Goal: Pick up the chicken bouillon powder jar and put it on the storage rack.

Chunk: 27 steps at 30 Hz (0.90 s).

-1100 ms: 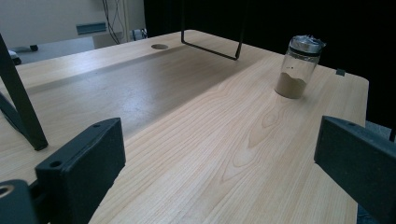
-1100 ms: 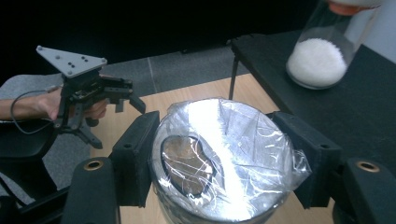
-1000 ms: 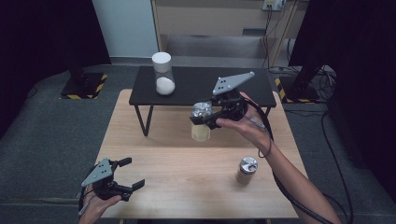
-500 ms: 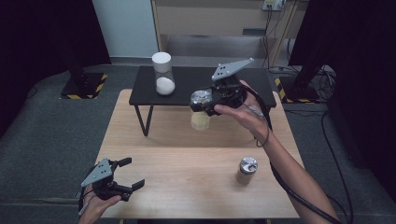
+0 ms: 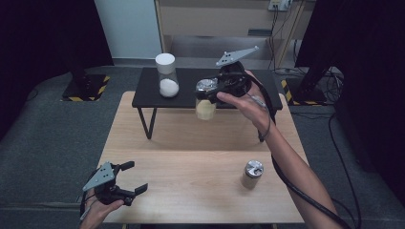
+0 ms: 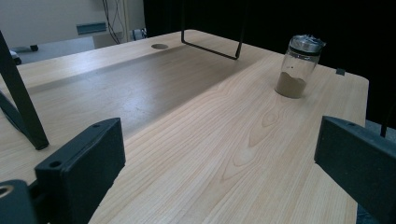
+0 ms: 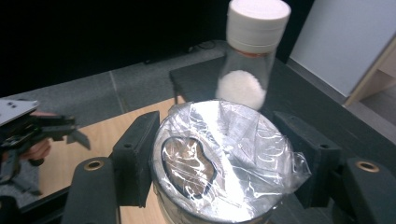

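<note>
Right gripper holds a jar in the air

At the lower left the left gripper [image 5: 125, 182] rests with its jaws apart. In the upper middle the right gripper [image 5: 206, 93] is clamped on the jar [image 5: 206, 108] with yellowish powder, by the black shelf [image 5: 148, 94].

We see a glass jar [image 5: 206, 102] with a silver lid under crinkled clear film, pale yellowish powder in its lower part. It hangs upright, lifted clear of the wooden table [image 5: 191, 167], just in front of the black shelf [image 5: 148, 93].
</note>
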Each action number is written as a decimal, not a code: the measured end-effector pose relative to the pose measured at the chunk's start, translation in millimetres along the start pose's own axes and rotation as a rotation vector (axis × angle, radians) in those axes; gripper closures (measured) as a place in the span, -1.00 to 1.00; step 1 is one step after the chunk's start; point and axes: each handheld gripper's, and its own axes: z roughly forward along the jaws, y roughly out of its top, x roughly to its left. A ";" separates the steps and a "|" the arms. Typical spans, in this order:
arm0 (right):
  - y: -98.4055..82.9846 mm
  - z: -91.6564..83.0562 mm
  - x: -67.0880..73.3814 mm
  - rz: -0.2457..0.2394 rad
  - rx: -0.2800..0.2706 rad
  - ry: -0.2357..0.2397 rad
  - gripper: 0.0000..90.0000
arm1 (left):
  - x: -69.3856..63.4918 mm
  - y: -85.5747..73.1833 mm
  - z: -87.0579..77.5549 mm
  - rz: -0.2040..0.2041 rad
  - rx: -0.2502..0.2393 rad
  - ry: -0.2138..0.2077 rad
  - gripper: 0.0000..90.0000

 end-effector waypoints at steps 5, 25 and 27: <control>4.6 3.5 -3.0 0.018 0.000 -0.038 -0.22 | 0.2 0.3 0.3 0.003 0.003 -0.002 -0.99; 18.6 26.3 -19.0 0.073 0.003 -0.136 -0.22 | 1.2 -0.3 0.2 0.000 0.001 -0.009 -0.98; 18.9 28.9 -22.1 0.085 0.000 -0.149 -0.22 | 1.2 -0.4 0.1 -0.002 0.000 -0.009 -0.99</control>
